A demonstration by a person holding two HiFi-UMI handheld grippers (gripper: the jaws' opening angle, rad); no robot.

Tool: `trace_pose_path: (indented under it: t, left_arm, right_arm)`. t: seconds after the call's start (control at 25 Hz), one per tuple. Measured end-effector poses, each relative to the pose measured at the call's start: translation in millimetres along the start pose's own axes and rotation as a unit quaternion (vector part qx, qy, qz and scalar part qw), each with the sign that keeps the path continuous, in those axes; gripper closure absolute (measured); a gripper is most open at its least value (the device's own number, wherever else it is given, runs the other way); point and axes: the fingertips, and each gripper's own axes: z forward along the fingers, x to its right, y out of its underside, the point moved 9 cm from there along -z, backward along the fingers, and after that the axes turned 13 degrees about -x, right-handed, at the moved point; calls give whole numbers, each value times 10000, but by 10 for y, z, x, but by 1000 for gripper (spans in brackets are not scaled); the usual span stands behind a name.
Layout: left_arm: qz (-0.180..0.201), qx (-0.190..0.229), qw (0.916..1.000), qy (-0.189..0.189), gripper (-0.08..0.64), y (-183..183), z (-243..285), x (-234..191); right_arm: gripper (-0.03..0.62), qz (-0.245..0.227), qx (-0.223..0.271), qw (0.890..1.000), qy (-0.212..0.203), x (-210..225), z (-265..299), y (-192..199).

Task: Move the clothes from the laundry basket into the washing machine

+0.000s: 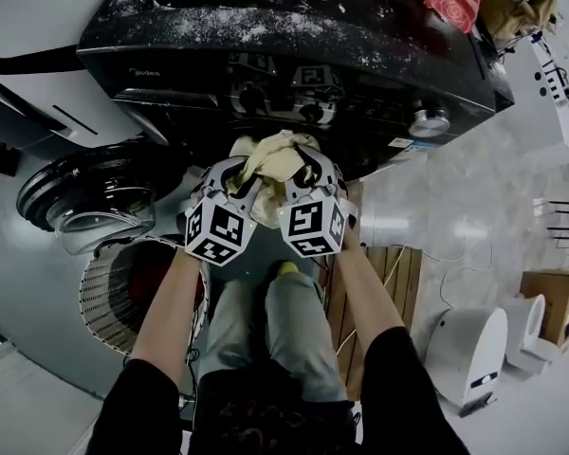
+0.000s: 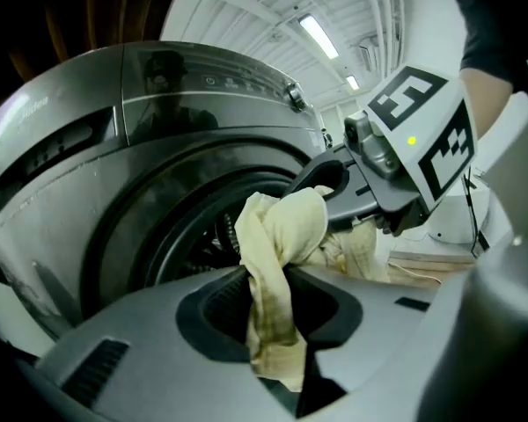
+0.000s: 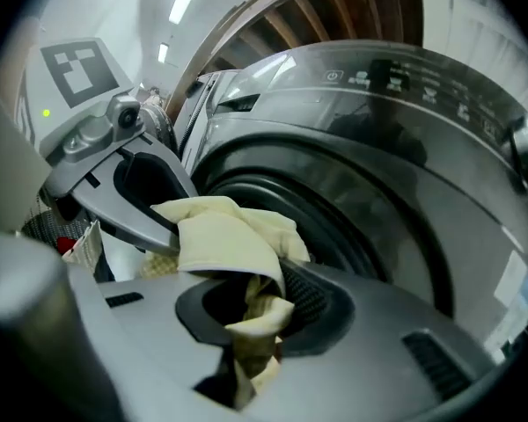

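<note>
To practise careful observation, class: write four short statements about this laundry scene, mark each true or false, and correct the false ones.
1. The left tongs and the right tongs both grip one pale yellow cloth. True.
2. The door of the washing machine is shut. False: it hangs open, at the head view's left.
3. The cloth lies in the laundry basket. False: it is held up in front of the drum opening.
4. The laundry basket stands beside the person's left leg. True.
</note>
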Motion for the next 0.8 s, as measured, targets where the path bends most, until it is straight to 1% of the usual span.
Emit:
trace_pose_path:
  t: [0.08, 0.24, 0.36, 0.44, 0.52, 0.72, 0.8]
  left_arm:
    - [-98, 87, 9999, -102, 448, 81, 181, 6]
    - [-241, 219, 9992, -247, 448, 299, 550, -90]
    - [-489, 424, 9975, -301, 448, 418, 786, -186]
    - [-745, 559, 9950, -352, 448, 472, 912, -209]
    - [-938, 688, 9925, -383, 448, 501, 1029, -251]
    - [-1007, 889, 9900, -430, 448, 500, 1284, -360]
    - [-1121, 999, 9878, -424, 448, 483, 1368, -423]
  right_arm:
    - [515, 51, 73, 9999, 52, 3, 175, 100]
    - [515, 254, 171, 9995, -5, -24, 608, 234]
    - [515, 525, 310, 9981, 44, -29, 864, 299]
    - [515, 654, 421, 9969, 73, -22, 982, 339]
    - [515, 754, 543, 9956, 112, 7, 1088, 361]
    - [515, 959, 676, 9928, 251, 97, 1332, 428]
    - [515, 1026, 704, 9918, 295, 136, 1424, 419]
